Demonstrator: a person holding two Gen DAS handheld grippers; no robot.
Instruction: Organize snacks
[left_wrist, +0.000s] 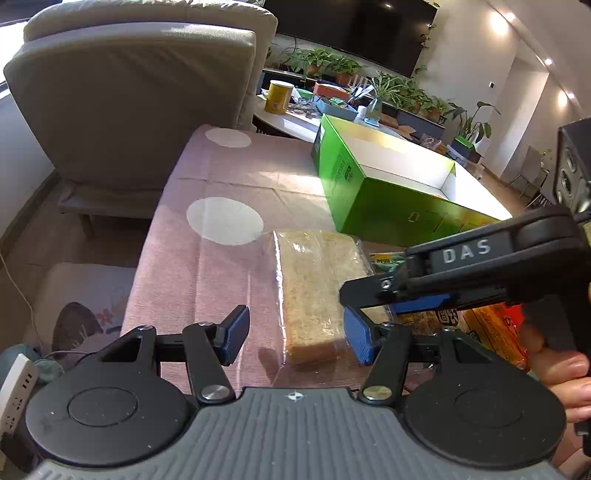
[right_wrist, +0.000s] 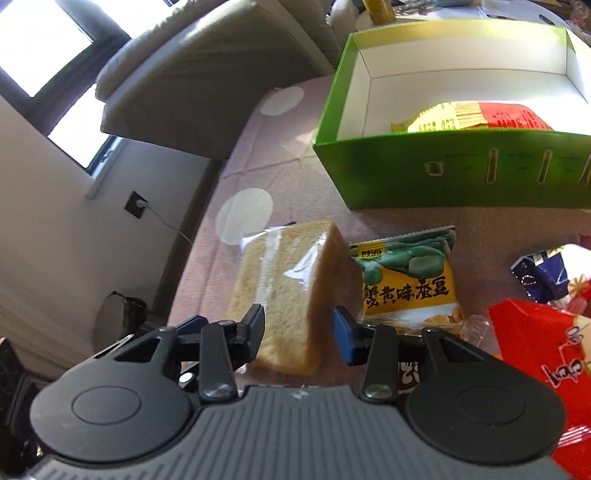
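Note:
A bread slice in clear wrap lies on the pink cloth; it also shows in the right wrist view. My left gripper is open, its fingers straddling the bread's near end. My right gripper is open, its fingers on either side of the bread's near end; its body shows in the left wrist view. A yellow-green bean snack bag lies right of the bread. An open green box stands behind, holding a yellow-red packet.
A red snack bag and a blue-white packet lie at right. A grey armchair stands left of the table. A white table with a yellow can and plants is behind. A power strip lies lower left.

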